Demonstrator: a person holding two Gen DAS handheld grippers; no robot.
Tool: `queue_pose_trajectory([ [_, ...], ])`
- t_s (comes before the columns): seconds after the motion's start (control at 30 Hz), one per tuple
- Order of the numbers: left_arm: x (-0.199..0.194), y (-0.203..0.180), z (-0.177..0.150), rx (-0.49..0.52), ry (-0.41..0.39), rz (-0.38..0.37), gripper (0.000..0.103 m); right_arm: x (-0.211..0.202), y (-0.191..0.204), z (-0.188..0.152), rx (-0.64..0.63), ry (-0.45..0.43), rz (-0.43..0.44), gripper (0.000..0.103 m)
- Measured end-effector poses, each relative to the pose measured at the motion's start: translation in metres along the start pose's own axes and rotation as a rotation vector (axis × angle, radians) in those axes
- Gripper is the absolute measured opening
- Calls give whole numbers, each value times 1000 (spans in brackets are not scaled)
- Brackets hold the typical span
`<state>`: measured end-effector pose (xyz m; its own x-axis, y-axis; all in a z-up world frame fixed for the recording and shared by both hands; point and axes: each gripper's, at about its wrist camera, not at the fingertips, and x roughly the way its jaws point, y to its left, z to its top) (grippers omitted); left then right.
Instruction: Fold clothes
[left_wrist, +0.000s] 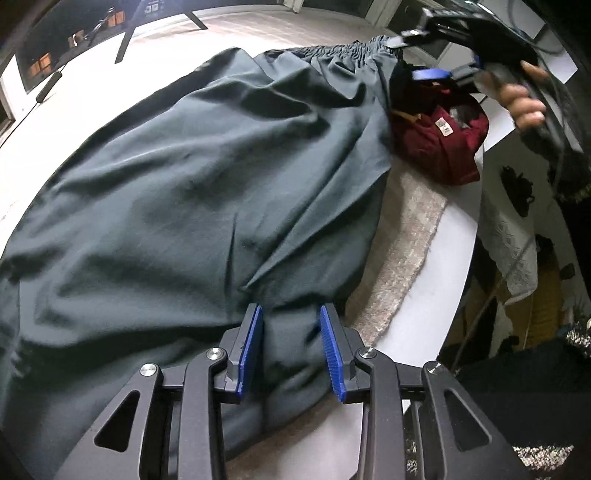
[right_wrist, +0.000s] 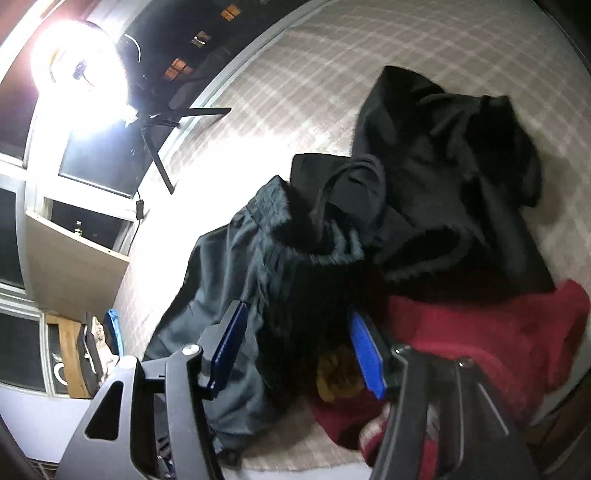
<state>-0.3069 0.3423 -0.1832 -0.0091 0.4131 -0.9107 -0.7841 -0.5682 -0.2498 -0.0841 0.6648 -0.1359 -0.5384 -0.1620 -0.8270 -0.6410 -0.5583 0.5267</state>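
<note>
Dark grey-green trousers (left_wrist: 207, 177) lie spread across the pale checked blanket (left_wrist: 406, 236). My left gripper (left_wrist: 291, 332) has its blue pads either side of a bunched fold of the trousers near the hem; the jaws stand moderately apart with cloth between them. My right gripper (left_wrist: 417, 55) shows in the left wrist view at the elastic waistband (left_wrist: 343, 50), held by a hand. In the right wrist view my right gripper (right_wrist: 299, 332) is open over the trousers' waist (right_wrist: 258, 236), blue pads wide apart, nothing pinched.
A dark red garment (left_wrist: 439, 144) lies beside the waistband; it also shows in the right wrist view (right_wrist: 480, 332). A black garment (right_wrist: 450, 173) is heaped behind it. A lamp tripod (right_wrist: 166, 122) stands at the far edge. The table's white edge (left_wrist: 443, 266) runs on the right.
</note>
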Motion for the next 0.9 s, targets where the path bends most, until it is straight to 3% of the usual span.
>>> queue_pose_trajectory([
  [0.1, 1, 2, 2, -10, -1, -4, 32, 20, 8, 9, -10, 48, -45, 56],
  [0.2, 1, 2, 3, -15, -5, -5, 32, 32, 15, 12, -53, 32, -130, 55],
  [0.27, 2, 3, 3, -9, -7, -7, 32, 24, 18, 8, -91, 4, -93, 28],
  [0.37, 2, 4, 3, -6, -6, -18, 32, -4, 15, -1, -130, -62, 9, 24],
  [0.43, 2, 6, 3, -7, -7, -28, 32, -19, -2, -5, -118, -115, 27, 24],
  [0.53, 1, 7, 1, -1, -12, -40, 33, 10, -36, -2, -68, -44, -22, 24],
  [0.73, -3, 5, -1, 6, 9, -29, 35, 15, -15, -5, -179, -59, -139, 24],
  [0.9, -52, 27, -34, -130, -70, 15, 36, -3, -14, -4, -194, -12, -188, 39],
])
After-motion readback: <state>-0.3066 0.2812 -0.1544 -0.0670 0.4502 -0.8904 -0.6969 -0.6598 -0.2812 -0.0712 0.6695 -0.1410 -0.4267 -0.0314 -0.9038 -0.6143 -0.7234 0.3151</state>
